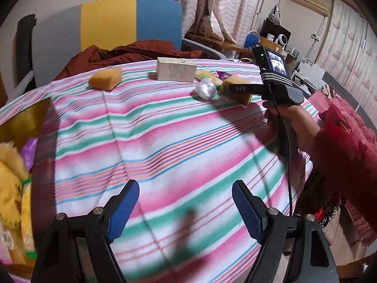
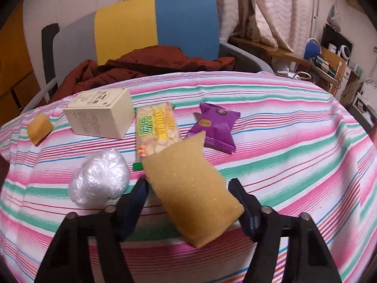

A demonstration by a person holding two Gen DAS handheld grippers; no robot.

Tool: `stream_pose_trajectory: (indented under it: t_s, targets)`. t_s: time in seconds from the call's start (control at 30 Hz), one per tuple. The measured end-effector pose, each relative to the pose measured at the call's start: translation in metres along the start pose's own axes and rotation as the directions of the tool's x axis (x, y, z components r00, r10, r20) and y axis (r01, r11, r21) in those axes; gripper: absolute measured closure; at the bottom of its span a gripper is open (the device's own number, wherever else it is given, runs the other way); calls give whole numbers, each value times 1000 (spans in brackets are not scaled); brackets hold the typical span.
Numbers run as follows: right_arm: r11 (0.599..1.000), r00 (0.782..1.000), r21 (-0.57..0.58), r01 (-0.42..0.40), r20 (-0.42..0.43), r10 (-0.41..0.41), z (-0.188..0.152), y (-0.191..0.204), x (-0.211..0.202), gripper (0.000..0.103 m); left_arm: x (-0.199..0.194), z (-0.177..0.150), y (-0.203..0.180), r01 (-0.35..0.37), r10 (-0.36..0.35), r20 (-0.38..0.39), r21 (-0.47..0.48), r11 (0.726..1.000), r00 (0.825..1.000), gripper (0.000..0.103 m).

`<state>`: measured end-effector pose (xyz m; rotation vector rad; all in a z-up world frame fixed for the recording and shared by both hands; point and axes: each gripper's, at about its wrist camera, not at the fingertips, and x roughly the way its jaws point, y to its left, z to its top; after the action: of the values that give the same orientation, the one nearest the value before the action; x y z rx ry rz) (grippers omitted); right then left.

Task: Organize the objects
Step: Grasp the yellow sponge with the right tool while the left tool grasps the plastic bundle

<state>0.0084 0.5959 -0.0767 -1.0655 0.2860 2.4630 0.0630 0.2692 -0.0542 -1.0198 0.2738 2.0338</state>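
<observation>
Fingers of the right gripper (image 2: 188, 202) stand spread around the near sponge (image 2: 188, 188), not yet pinching, seemingly set to lift it. Left gripper (image 1: 186, 210) hangs open over bare striped surface (image 1: 165, 141); a box (image 1: 23, 122) waits at nine o'clock.

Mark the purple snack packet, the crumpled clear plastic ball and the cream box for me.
purple snack packet (image 2: 215, 127): right wrist view, middle of wrapper.
crumpled clear plastic ball (image 2: 100, 176): right wrist view, centre.
cream box (image 2: 99, 115): right wrist view, front face.
</observation>
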Motion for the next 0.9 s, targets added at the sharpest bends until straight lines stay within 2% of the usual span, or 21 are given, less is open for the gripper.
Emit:
stream_pose_trajectory:
  t_s: [0.13,0.27,0.4,0.5,0.57,0.7,0.9]
  targets:
    - [1000,999,14,-6,37,6,-3,-1,-5,44,20,21,-10,11,-11,4,23,1000,1000,20]
    - [999,996,5,36,84,-37,-5,3,-15,44,46,47,-18,23,-23,14,3,1000,1000,20]
    - [993,989,71,96,106,-104,-9,-5,-22,44,83,79,-24,14,-14,2,-5,1000,1000,20]
    - [977,984,163,137,90,-153,-11,-23,-22,44,110,104,-33,-22,23,-7,39,999,1000,20]
    - [969,984,206,138,84,-158,-13,-31,-22,44,121,115,-39,-34,35,-2,85,996,999,20]
    - [964,984,226,144,73,-164,-13,-35,-19,44,144,135,-55,-65,64,11,186,980,998,20]
    - [963,984,228,148,68,-167,-14,-36,-16,44,175,153,-61,-49,48,8,198,979,999,21]
